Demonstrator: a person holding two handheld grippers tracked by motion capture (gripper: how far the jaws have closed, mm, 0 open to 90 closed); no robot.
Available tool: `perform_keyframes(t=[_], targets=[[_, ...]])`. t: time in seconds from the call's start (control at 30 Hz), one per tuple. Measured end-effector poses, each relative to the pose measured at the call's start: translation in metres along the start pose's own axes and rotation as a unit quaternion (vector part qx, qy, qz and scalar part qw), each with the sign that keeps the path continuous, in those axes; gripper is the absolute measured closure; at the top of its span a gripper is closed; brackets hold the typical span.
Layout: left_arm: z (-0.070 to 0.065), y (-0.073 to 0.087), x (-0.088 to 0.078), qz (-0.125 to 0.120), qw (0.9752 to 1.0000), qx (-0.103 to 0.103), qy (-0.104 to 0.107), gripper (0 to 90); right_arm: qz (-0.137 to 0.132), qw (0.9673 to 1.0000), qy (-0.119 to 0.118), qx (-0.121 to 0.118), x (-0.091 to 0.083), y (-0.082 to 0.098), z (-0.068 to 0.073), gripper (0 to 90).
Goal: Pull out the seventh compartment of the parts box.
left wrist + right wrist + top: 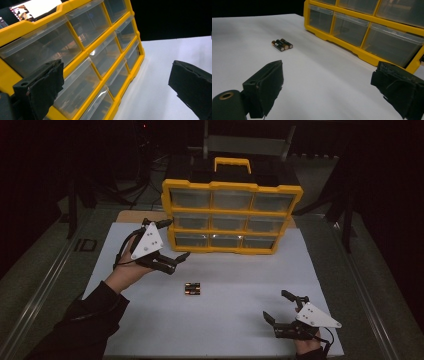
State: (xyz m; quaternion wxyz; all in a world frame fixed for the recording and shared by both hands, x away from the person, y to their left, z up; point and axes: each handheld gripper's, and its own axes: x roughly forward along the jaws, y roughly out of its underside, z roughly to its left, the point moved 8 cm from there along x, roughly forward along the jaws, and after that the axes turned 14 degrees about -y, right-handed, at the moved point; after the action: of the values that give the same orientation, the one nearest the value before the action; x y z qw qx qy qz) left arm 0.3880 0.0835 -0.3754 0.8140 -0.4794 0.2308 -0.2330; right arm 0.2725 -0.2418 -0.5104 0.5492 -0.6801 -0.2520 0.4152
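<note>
The batteries, three lying side by side in a tight row, rest on the white table in front of the yellow drawer cabinet, about midway between your two hands and touching neither. Your left gripper hangs with jaws wide apart just beside the cabinet's lower left corner, close to the clear drawers. Your right gripper rests low near the table's near right edge, jaws also apart and holding nothing, well away from the batteries.

The main risk, as I judge it, is the row itself. The cells are round and loose, so if you close on them off-centre, or catch one with a single pad, they are likely to roll apart and scatter across the smooth surface. Clamp across the row rather than along it, and the outer cells may squirt out sideways.

Watch the left gripper too: with one jaw so near the cabinet face, a careless swing could knock the frame or nudge a drawer.
</note>
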Motion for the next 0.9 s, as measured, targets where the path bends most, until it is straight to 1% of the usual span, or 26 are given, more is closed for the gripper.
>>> perform_keyframes(t=[0.23,0.3,0.33,0.37,0.43,0.5,0.53,0.57,0.6,0.63,0.67,0.77,0.83,0.87,0.9], targets=[[-0.004,-0.004,0.018,-0.001,0.9997,0.026,0.005,0.0,0.0,1.0,-0.001,0.001,0.001,0.0,0.0,8.5],[-0.006,-0.004,0.024,0.003,0.9995,0.031,0.005,0.0,0.0,1.0,-0.001,0.001,0.001,0.0,0.0,8.4],[-0.007,-0.003,0.029,0.002,0.9994,0.033,0.004,0.0,0.001,1.0,-0.002,0.002,0.0,0.001,0.0,8.5],[-0.007,-0.003,0.029,0.002,0.9994,0.033,0.004,0.0,0.001,1.0,-0.002,0.002,0.0,0.001,0.0,8.5],[-0.009,-0.002,0.035,0.004,0.9994,0.034,0.007,0.0,0.001,1.0,-0.002,0.003,0.001,0.001,0.0,8.4],[-0.012,-0.001,0.043,0.007,0.999,0.043,0.007,0.0,0.001,1.0,-0.003,0.003,0.001,0.001,0.0,8.5],[-0.012,-0.001,0.043,0.007,0.999,0.043,0.007,0.0,0.001,1.0,-0.003,0.003,0.001,0.001,0.0,8.5],[-0.013,-0.001,0.046,0.009,0.9988,0.048,0.008,0.0,0.002,1.0,-0.003,0.003,0.001,0.001,0.0,8.5],[-0.015,0.0,0.048,0.01,0.9986,0.051,0.013,0.0,0.002,1.0,-0.003,0.003,0.001,0.001,0.0,8.5],[-0.018,0.0,0.052,0.004,0.998,0.059,0.021,0.0,0.002,1.0,-0.004,0.004,0.002,0.002,0.0,8.4],[-0.018,0.0,0.052,0.004,0.998,0.059,0.021,0.0,0.002,1.0,-0.004,0.004,0.002,0.002,0.0,8.4],[-0.023,0.001,0.058,-0.002,0.9977,0.059,0.033,0.0,0.004,1.0,-0.005,0.006,0.002,0.002,0.0,8.4],[-0.028,0.007,0.064,0.004,0.9968,0.07,0.039,0.0,0.004,1.0,-0.006,0.005,0.001,0.003,-0.001,8.5],[-0.028,0.007,0.064,0.004,0.9968,0.07,0.039,0.0,0.004,1.0,-0.006,0.005,0.001,0.003,-0.001,8.5],[-0.029,0.01,0.067,0.008,0.9966,0.074,0.036,0.0,0.003,1.0,-0.007,0.005,0.001,0.002,0.0,8.4]])
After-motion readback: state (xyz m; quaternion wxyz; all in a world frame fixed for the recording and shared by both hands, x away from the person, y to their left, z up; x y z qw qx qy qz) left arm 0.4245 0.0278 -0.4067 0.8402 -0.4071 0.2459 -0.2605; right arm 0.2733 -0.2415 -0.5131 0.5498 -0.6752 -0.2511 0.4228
